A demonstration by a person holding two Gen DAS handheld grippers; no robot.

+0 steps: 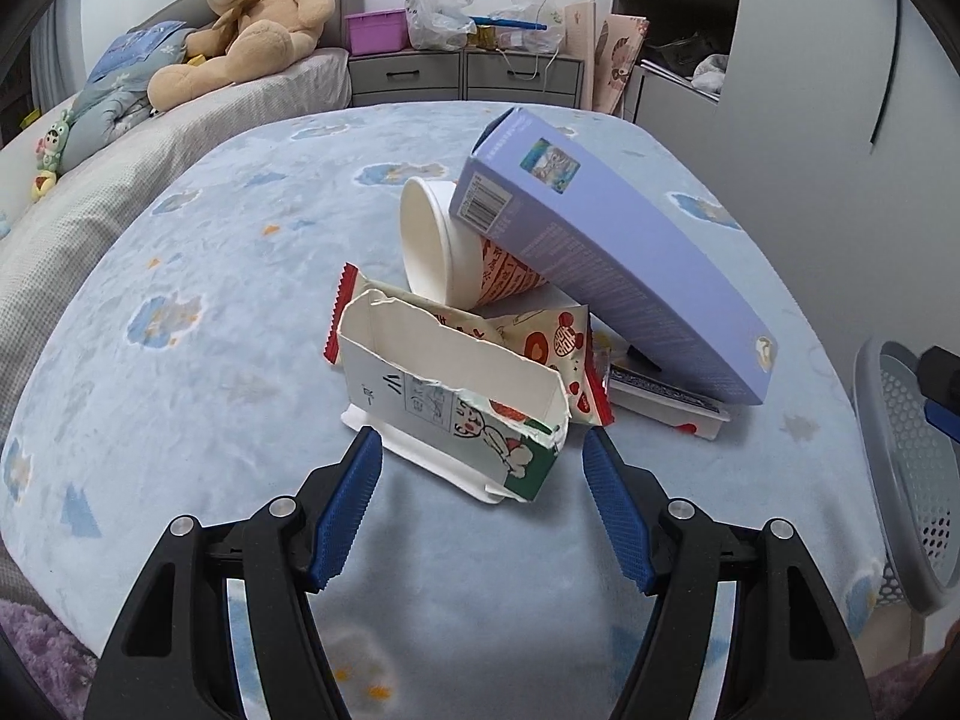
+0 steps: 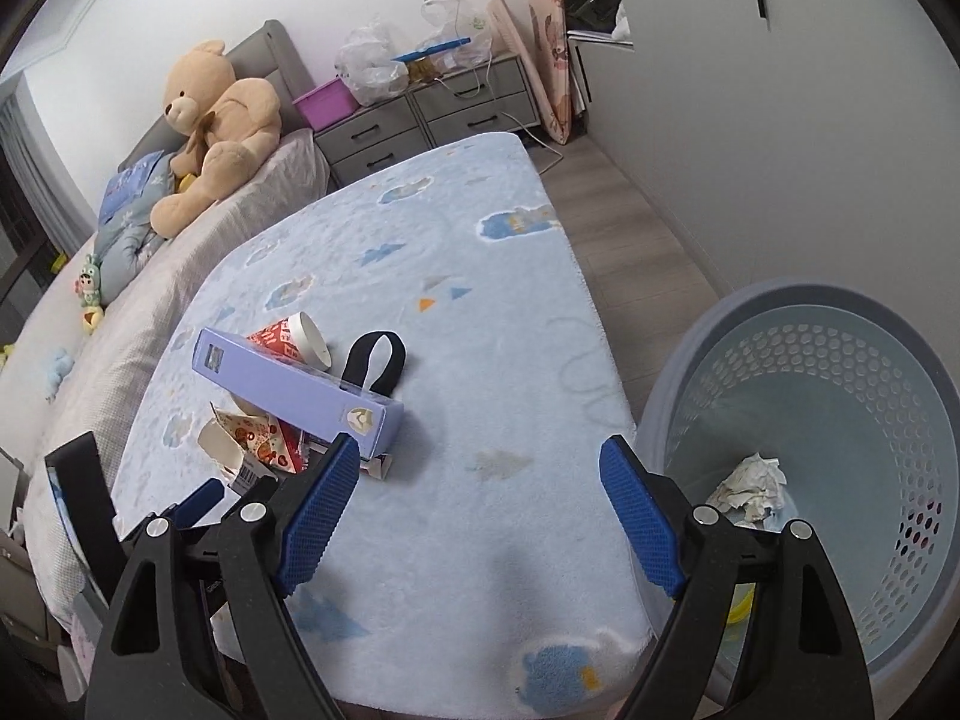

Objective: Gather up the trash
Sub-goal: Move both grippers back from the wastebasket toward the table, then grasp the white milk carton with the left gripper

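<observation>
A pile of trash lies on the light blue blanket. A torn white carton sits nearest; my left gripper is open around its near end. Behind it lie a red-and-white snack wrapper, a paper cup on its side and a long lavender box leaning on the cup. In the right wrist view the lavender box, the cup and a black strap show. My right gripper is open and empty above the blanket, beside the grey perforated bin holding crumpled paper.
A teddy bear and pillows lie on the bed at the left. Grey drawers with plastic bags and a purple tub stand at the back wall. The bin shows at the right edge of the left wrist view. Wood floor runs past the blanket.
</observation>
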